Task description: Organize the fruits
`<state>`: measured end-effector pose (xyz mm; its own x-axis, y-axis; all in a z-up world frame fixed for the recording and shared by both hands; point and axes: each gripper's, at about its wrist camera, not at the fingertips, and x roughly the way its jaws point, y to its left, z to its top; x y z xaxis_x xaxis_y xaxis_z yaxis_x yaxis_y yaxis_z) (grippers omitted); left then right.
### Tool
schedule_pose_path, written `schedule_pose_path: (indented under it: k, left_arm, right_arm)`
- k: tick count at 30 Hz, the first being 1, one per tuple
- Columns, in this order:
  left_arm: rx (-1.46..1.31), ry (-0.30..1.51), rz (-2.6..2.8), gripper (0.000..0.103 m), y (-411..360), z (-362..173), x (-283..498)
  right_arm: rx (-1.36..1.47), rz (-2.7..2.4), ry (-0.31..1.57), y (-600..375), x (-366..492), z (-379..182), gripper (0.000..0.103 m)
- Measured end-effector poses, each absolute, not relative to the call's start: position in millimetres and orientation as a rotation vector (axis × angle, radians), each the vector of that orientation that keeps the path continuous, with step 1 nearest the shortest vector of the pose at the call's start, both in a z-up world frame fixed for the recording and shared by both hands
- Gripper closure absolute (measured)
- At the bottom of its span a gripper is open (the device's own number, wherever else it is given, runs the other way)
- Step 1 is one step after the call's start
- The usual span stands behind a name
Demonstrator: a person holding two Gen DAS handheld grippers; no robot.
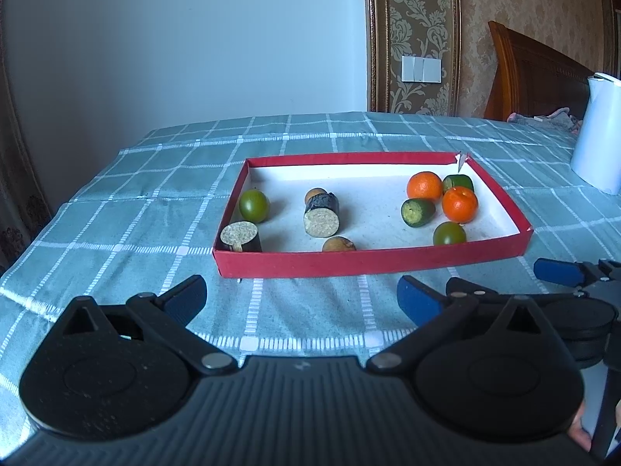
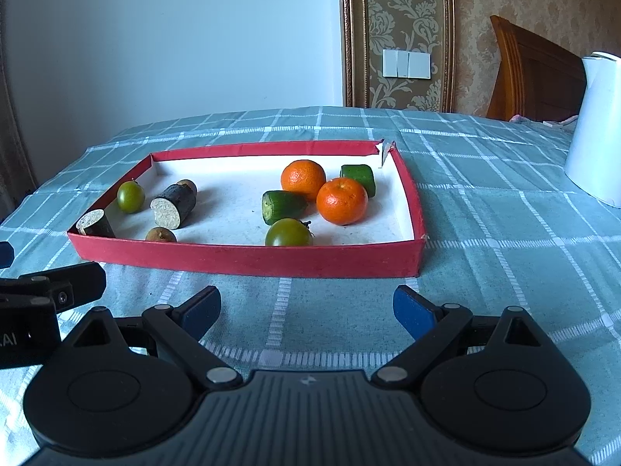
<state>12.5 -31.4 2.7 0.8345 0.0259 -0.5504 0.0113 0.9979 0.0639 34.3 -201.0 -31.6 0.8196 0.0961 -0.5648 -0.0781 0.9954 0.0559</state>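
Observation:
A red tray (image 1: 349, 262) (image 2: 248, 258) with a white floor lies on the checked cloth. It holds two oranges (image 1: 460, 204) (image 2: 341, 201), two green tomatoes (image 1: 254, 205) (image 2: 289, 233), two green cucumber pieces (image 1: 417, 213) (image 2: 281, 206), two dark sugarcane pieces (image 1: 321, 215) (image 2: 172, 206) and two small brown fruits (image 1: 338, 244) (image 2: 161, 235). My left gripper (image 1: 302, 297) is open and empty in front of the tray's near wall. My right gripper (image 2: 306, 306) is open and empty, also just short of the tray, to the right of the left one.
A white kettle (image 1: 599, 136) (image 2: 597, 132) stands on the table at the right. A wooden headboard (image 1: 535, 73) and a papered wall are behind. The table edge falls away at the left. The right gripper's fingers (image 1: 559, 272) show in the left wrist view.

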Motion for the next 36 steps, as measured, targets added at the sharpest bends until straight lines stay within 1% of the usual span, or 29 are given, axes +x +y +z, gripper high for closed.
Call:
schedule_pose_path:
  k: [30,36]
  left_arm:
    - [0.108,0.573,0.02,0.0,-33.3,-3.9,15.6]
    - [0.083,0.578,0.0,0.0,-29.6,-5.1,21.7]
  right_arm:
    - [0.029,0.089,0.612,-198.5,40.2,-35.6,0.007]
    - [0.034,0.085,0.614,-198.0,42.6,-37.4,0.007]
